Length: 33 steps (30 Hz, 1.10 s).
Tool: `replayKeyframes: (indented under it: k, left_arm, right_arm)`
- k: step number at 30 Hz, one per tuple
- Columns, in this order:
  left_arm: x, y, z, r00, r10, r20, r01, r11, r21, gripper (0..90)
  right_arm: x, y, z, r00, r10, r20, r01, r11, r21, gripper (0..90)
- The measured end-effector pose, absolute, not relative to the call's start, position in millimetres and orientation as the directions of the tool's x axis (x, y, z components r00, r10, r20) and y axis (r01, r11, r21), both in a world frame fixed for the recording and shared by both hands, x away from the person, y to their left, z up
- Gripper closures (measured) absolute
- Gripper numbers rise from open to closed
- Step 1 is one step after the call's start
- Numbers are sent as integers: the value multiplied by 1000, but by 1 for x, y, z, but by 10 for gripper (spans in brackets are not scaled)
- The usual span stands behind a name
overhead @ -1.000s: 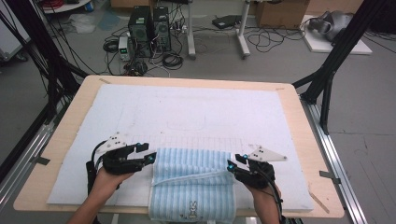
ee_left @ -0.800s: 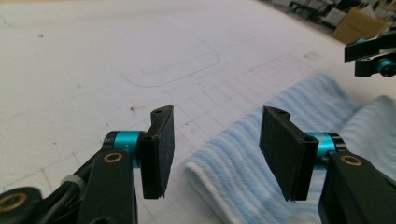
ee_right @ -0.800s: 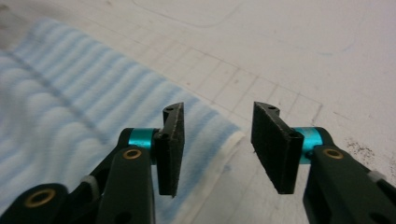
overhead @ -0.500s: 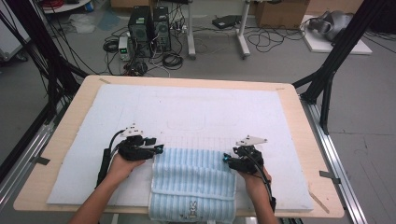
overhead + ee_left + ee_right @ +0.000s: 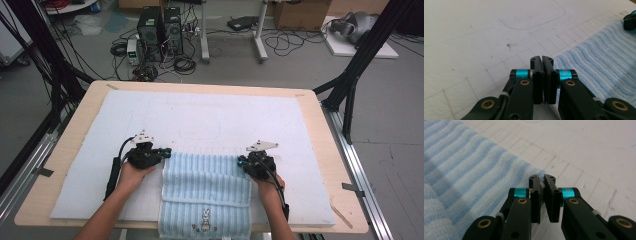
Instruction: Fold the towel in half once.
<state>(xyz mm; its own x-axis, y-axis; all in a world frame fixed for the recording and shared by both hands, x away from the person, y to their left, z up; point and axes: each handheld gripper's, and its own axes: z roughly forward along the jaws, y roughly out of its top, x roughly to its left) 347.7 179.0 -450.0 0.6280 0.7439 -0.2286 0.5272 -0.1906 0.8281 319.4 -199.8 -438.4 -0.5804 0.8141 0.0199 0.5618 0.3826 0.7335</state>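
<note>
Right gripper view: the right gripper [image 5: 543,180] is seen pinching the towel [image 5: 206,192] corner, perhaps; the left gripper [image 5: 541,60] is pressed together. Both have been moved toward 12 o'clock.

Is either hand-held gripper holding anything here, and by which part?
Both pinch the blue striped towel at its far corners: left hand-held gripper on one, right hand-held gripper on the other, fabric showing between its jaws.

Even bright overhead light, soft shadows; high view low-res, gripper views' foreground soft.
</note>
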Motion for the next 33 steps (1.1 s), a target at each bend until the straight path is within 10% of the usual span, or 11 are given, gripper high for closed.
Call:
replayKeyframes:
  k: [33]
  left_arm:
    - [444, 175, -421, 580, 789, -203, 446, -99, 890, 870]
  right_arm:
    - [420, -181, -423, -421, 905, -53, 528, 293, 797, 843]
